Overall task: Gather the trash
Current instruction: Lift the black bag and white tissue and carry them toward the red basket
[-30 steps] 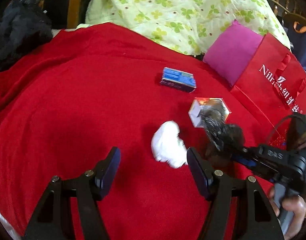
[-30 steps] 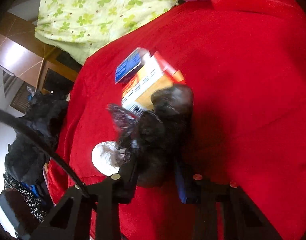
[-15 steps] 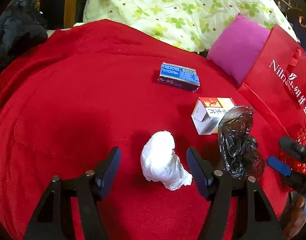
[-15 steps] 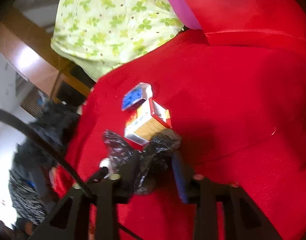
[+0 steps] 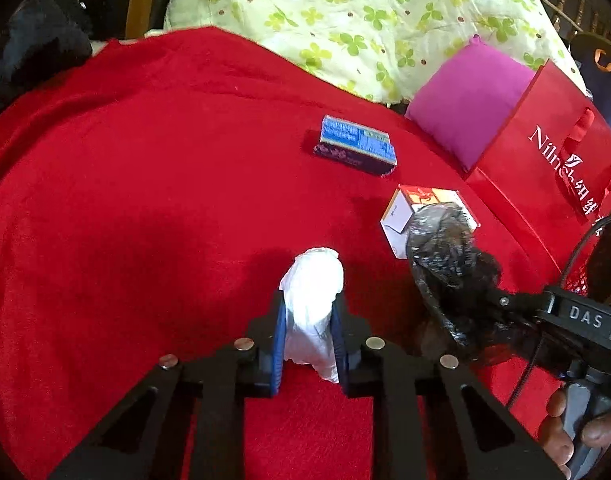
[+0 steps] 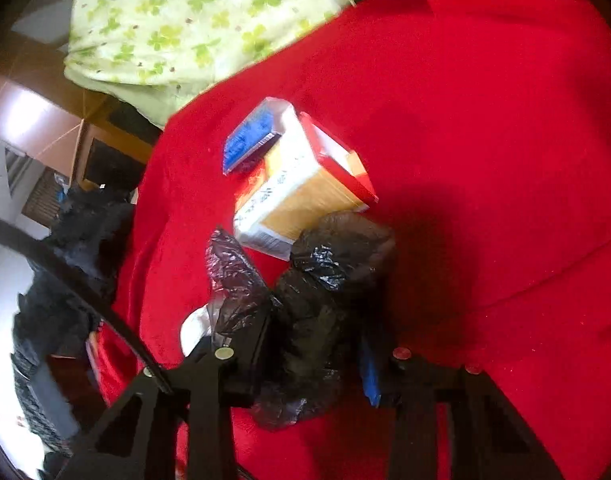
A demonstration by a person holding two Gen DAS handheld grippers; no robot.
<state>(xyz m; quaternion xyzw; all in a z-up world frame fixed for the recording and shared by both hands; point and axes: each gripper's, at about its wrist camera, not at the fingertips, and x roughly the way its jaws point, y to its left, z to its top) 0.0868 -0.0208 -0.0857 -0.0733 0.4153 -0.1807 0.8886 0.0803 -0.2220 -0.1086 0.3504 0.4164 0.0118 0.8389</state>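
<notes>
My left gripper is shut on a crumpled white tissue that lies on the red blanket. To its right, a crumpled black plastic bag sits between the fingers of my right gripper. In the right wrist view the bag fills the gap of that gripper, whose jaws are closing and pressing on it. A red, white and orange carton lies just beyond the bag, with a blue box behind it. A bit of the tissue shows at the left.
A red paper shopping bag stands at the right with a pink cushion beside it. A green-flowered quilt lies at the back. Dark clothing is heaped at the far left. A hand holds the right gripper's handle.
My left jaws closed onto the tissue after standing wide apart around it. The right gripper let go of the black bag, drew back, then came in again and closed on it.
</notes>
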